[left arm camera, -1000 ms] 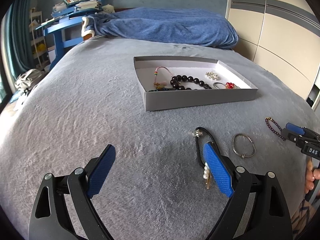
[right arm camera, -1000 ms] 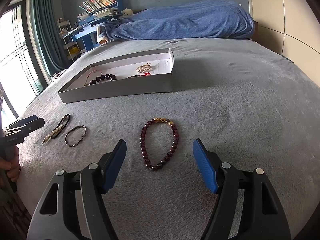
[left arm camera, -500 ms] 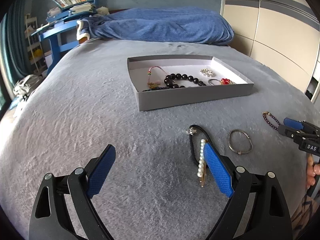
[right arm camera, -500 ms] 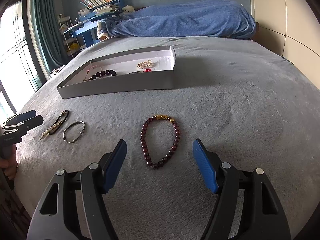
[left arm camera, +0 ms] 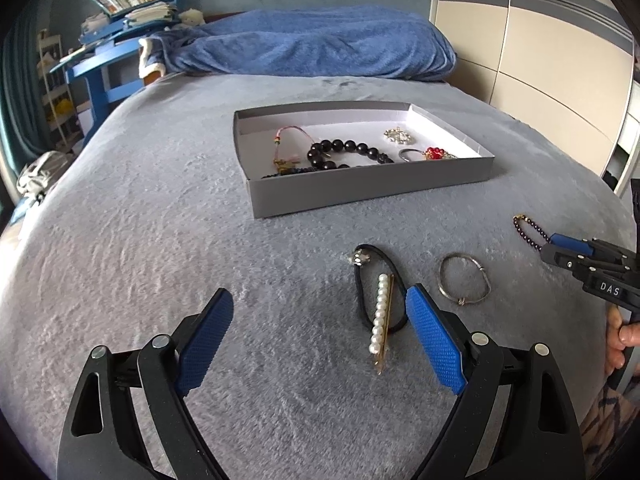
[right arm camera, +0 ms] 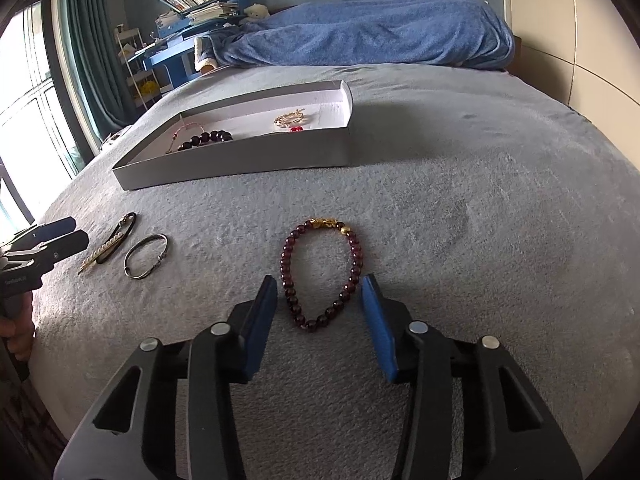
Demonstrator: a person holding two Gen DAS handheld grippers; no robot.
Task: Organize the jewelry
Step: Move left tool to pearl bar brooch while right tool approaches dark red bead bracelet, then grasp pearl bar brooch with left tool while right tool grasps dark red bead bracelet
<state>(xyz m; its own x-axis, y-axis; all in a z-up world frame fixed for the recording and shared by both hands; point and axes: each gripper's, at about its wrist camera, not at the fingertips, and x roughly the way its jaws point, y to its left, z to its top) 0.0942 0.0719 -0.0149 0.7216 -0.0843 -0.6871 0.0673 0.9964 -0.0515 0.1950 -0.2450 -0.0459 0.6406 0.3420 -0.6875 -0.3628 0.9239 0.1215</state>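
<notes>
A grey tray (left arm camera: 360, 190) on the bed holds several jewelry pieces; it also shows in the right wrist view (right arm camera: 240, 156). A pearl hair clip (left arm camera: 381, 318) lies across a black hair tie (left arm camera: 362, 300), with a silver bangle (left arm camera: 464, 284) to their right. My left gripper (left arm camera: 320, 304) is open just before the clip, its right finger beside it. My right gripper (right arm camera: 318, 288) is open around the near end of a dark red bead bracelet (right arm camera: 320, 272) with a gold charm. The jaws stand about bracelet-wide.
The bed is covered by a grey plush blanket (left arm camera: 160, 220). A blue duvet (left arm camera: 312, 44) lies at the head. A blue desk with books (left arm camera: 120, 40) stands at the far left, wardrobe doors (left arm camera: 540, 60) at the right.
My left gripper has shifted left, so the pearl clip now shows fully beside its right finger. My right gripper has moved forward and narrowed around the red bracelet's near end.
</notes>
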